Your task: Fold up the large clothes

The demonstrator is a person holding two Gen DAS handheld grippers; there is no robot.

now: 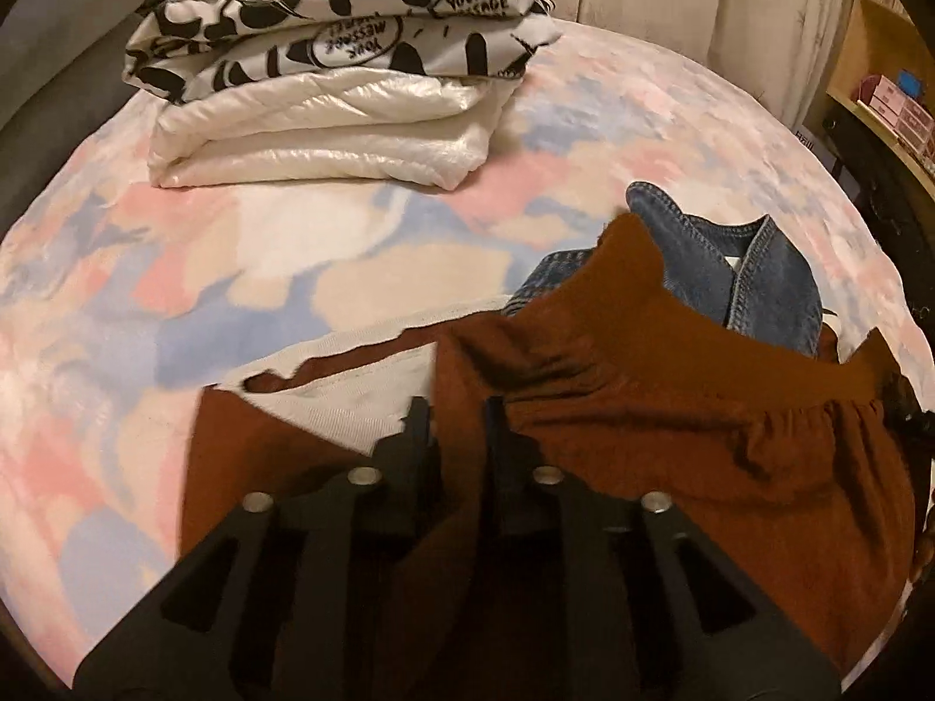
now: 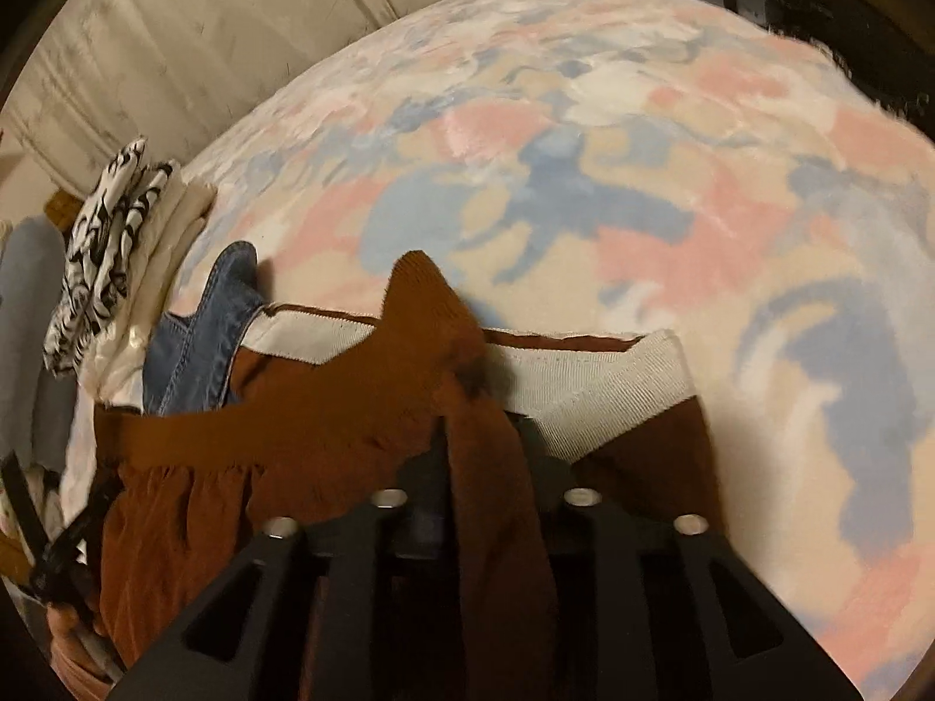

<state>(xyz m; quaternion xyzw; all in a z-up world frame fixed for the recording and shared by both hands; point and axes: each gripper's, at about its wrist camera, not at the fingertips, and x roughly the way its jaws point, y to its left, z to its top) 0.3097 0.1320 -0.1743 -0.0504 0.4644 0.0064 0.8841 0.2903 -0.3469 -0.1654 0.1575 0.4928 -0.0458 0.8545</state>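
A rust-brown garment (image 1: 672, 438) with a gathered waistband lies bunched on the bed, partly over a cream ribbed cloth (image 1: 350, 403). My left gripper (image 1: 457, 409) points down at its left edge, its jaws a little apart and a fold of the rust cloth between them. In the right wrist view the same garment (image 2: 292, 444) sends a thick fold up between the fingers of my right gripper (image 2: 482, 438), which stand apart. One corner of it peaks just beyond the tips. The cream cloth (image 2: 590, 385) shows to its right.
A blue denim piece (image 1: 730, 269) lies behind the rust garment. A folded stack (image 1: 327, 134), black-and-white print on white quilting, sits at the bed's far left. The pastel patterned bed cover (image 2: 584, 175) stretches beyond. A shelf with boxes (image 1: 894, 99) stands at the right.
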